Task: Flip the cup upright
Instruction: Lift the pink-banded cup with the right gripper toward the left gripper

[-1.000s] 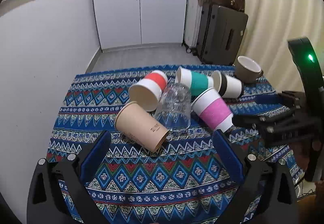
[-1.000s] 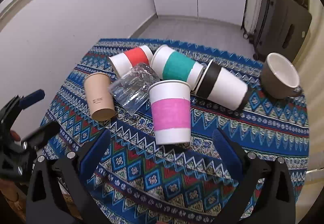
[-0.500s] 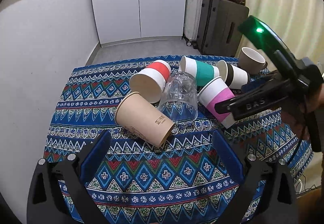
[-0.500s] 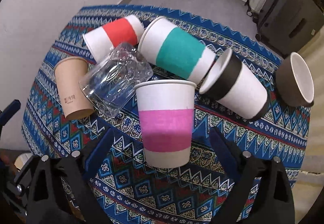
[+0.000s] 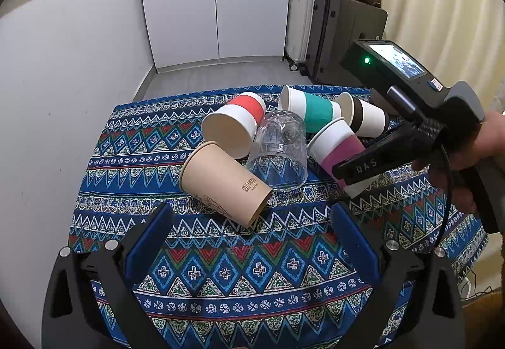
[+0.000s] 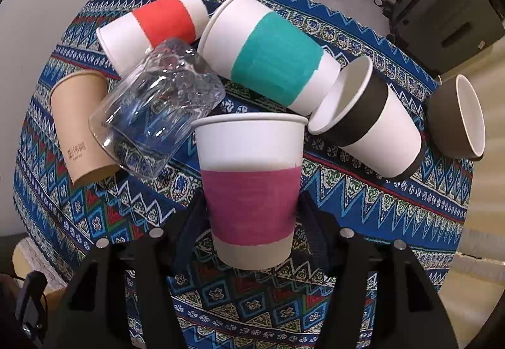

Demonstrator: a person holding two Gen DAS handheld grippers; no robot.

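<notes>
Right wrist view: right gripper (image 6: 252, 213) jaws grip the pink-banded paper cup (image 6: 251, 188); left gripper (image 5: 252, 222) jaws gape, empty, above the surface (image 5: 252, 279).

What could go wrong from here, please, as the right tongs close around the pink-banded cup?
The pink-banded cup lies among others: lifting it may nudge the clear glass or the teal-banded cup and set them rolling. It is thin paper, so the right tongs could crush it or let it slip.

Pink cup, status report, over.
Right tool straddling pink cup, closure unclear. Left tool open, idle. Cup on its side; glass close alongside.
</notes>
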